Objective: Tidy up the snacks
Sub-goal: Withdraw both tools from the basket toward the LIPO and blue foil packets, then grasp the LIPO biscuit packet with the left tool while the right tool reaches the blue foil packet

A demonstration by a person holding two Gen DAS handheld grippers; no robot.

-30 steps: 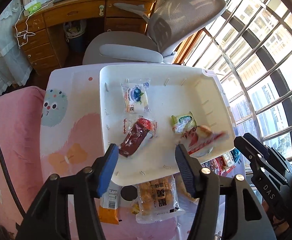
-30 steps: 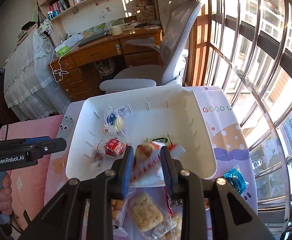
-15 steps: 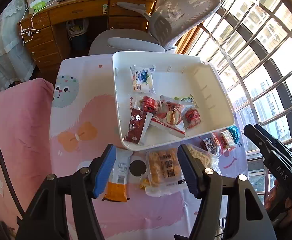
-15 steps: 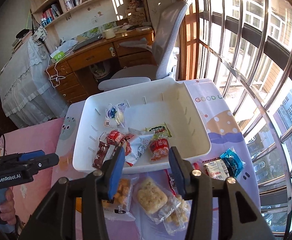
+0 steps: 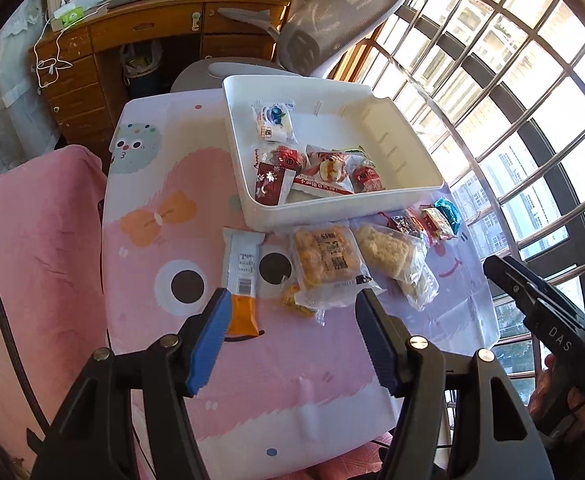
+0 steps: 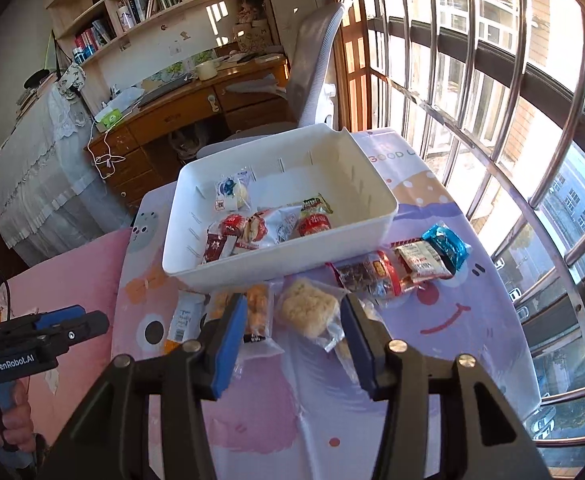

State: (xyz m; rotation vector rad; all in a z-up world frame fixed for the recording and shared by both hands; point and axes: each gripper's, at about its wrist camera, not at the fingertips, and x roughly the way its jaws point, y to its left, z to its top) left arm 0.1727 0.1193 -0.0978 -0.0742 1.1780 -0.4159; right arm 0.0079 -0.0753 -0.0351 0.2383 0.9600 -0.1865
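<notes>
The white bin (image 6: 372, 236) holds some snacks so they stay tidy. More packets wait just in front of the bin, like the crumbly cake (image 6: 310, 312). The right gripper (image 6: 294, 344) and left gripper (image 5: 292, 340) are spread wide and empty. A second ago the right one pinched a red packet (image 5: 324, 172); now that lies inside the bin

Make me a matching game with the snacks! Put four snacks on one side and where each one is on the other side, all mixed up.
Snacks:
1. blueberry packet
2. blue wrapper snack
3. orange-and-white bar
4. dark red packet

Places:
A. on the table, left of the other loose snacks
B. in the white bin, far end
C. on the table, nearest the window
D. in the white bin, front left corner

Pairs: 1-B, 2-C, 3-A, 4-D
</notes>
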